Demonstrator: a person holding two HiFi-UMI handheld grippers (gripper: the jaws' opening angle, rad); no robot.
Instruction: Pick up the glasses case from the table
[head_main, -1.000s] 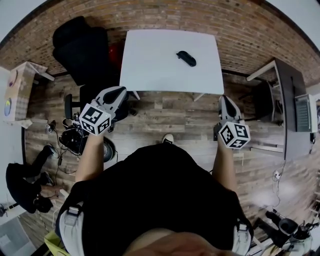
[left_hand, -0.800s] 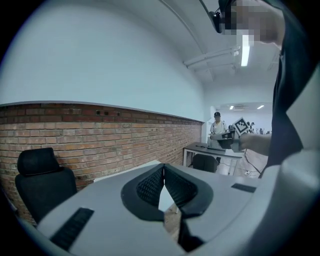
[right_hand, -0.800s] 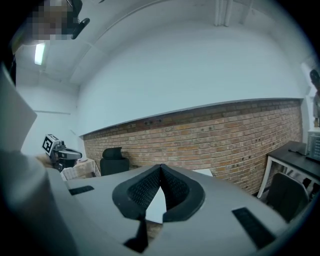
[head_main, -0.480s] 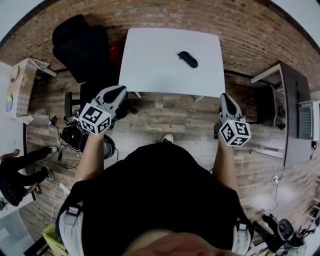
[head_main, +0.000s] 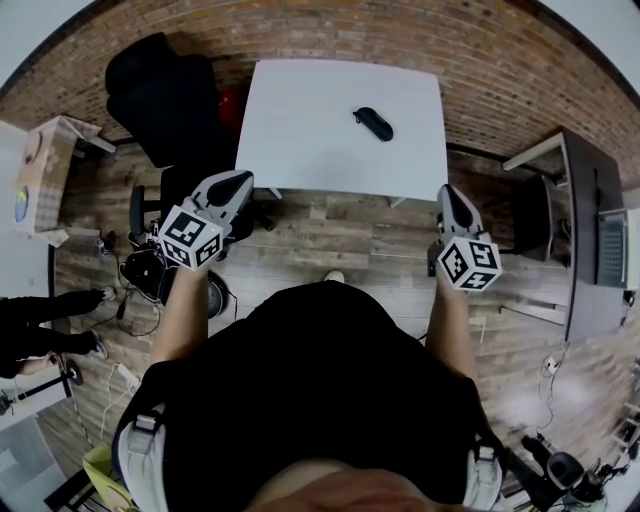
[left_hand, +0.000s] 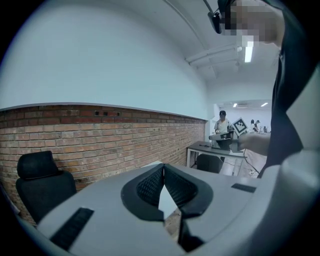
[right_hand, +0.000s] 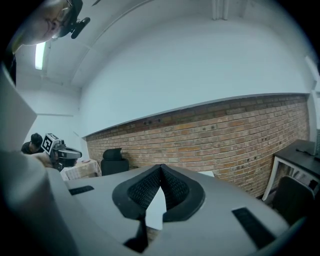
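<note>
No word, number or brand could be read anywhere in these views. The only sign-like marks were black-and-white square code patterns: in the head view they stood on the marker cube (head_main: 190, 238) of the left gripper (head_main: 235, 183) at 9 o'clock and on the marker cube (head_main: 469, 265) of the right gripper (head_main: 452, 198) at 3 o'clock. A far-off cube (left_hand: 239, 126) at 3 o'clock in the left gripper view bore the same kind of pattern, too small to make out.
</note>
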